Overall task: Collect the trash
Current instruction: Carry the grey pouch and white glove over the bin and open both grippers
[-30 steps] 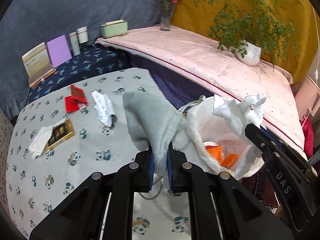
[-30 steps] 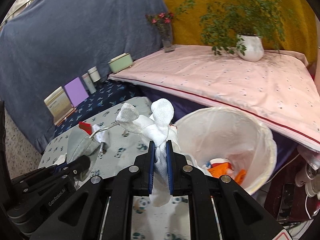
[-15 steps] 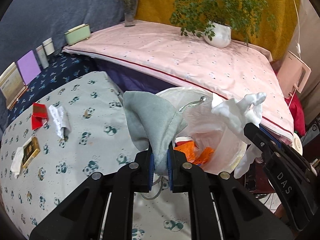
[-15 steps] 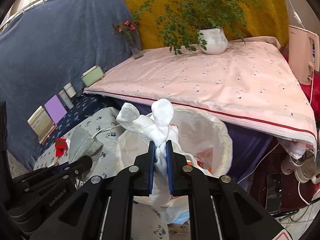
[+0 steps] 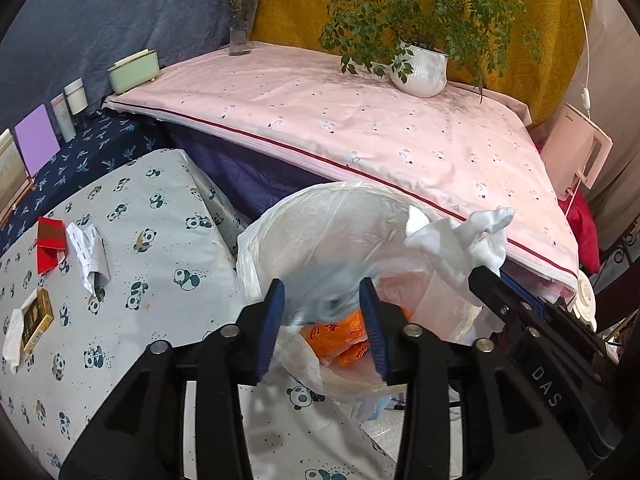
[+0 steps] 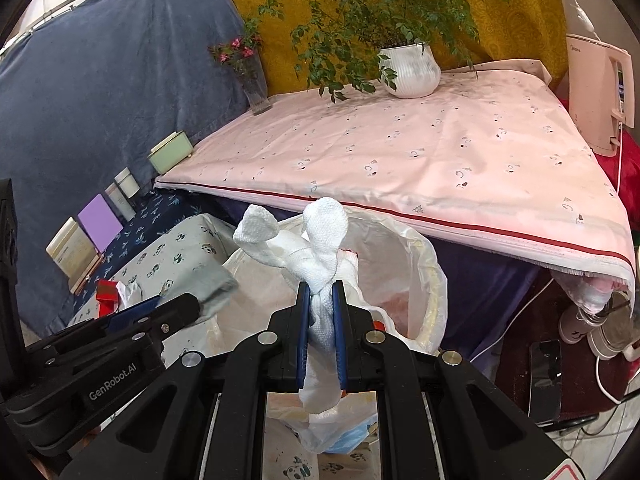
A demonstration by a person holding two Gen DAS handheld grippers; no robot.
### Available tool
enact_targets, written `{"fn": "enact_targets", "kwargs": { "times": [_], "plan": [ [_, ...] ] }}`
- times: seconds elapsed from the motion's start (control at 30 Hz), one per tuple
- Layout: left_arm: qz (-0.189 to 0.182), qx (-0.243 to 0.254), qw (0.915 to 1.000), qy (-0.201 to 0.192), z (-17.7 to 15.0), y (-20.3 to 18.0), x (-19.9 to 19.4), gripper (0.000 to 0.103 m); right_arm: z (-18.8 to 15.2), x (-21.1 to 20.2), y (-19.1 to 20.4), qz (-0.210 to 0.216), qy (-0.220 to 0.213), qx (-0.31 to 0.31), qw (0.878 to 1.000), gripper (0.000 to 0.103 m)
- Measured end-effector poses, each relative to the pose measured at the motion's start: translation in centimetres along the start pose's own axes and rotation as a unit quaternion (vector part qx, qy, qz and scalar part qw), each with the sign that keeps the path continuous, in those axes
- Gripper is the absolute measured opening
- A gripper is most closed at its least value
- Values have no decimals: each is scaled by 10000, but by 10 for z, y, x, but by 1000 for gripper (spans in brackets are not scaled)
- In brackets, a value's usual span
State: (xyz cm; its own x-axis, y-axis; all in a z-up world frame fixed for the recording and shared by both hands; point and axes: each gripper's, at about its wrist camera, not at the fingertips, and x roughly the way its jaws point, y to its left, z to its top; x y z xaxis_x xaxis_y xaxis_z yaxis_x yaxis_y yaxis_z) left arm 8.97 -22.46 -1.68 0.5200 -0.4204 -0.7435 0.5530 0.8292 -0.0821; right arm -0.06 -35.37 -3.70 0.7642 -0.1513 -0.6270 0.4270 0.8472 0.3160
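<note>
while the left tool (image 5: 322, 312) is opening over the lined bin (image 5: 280, 224) and its grey cloth (image 5: 324, 284) drops blurred between the jaws, the right tool (image 6: 322, 312), clamped on a white rag (image 6: 320, 240), hangs just above the same bin's mouth.

Panda-print tablecloth (image 5: 132, 280); pink cover (image 5: 360, 128); seemingly grey cloth (image 5: 324, 280).

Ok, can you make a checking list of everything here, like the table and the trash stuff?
Surface: panda-print tablecloth, littered.
Job's things: lined bin holding orange wrappers; grey cloth, blurred, above it; white rag.
Clutter: red wrapper, crumpled paper, gold box.
Grippers: left gripper opening, grey cloth loose between its fingers; right gripper shut on white rag.
Cables: white switch cord, hanging.
Surroundings: potted plant, flower vase.
</note>
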Motion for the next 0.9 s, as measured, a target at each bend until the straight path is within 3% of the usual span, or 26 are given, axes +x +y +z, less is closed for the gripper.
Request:
{"fn": "enact_targets", "kwargs": {
  "times": [0.1, 0.27, 0.57, 0.7, 0.9],
  "plan": [
    [17, -54, 10000, -78, 1, 5, -2, 57, 0, 3, 3, 19, 19, -23, 10000, 11],
    [85, -174, 9998, -110, 2, 15, -4, 59, 1, 9, 8, 41, 70, -61, 9999, 11],
    [327, -424, 9985, -148, -5, 40, -9, 73, -1, 18, 26, 56, 127, -213, 9997, 16],
    [424, -593, 9972, -161, -8, 55, -13, 77, -1, 17, 39, 56, 27, -313, 9995, 37],
    [552, -855, 9946, -203, -14, 80, -21, 81, -2, 14, 58, 152, 13, -470, 9988, 42]
  ]
}}
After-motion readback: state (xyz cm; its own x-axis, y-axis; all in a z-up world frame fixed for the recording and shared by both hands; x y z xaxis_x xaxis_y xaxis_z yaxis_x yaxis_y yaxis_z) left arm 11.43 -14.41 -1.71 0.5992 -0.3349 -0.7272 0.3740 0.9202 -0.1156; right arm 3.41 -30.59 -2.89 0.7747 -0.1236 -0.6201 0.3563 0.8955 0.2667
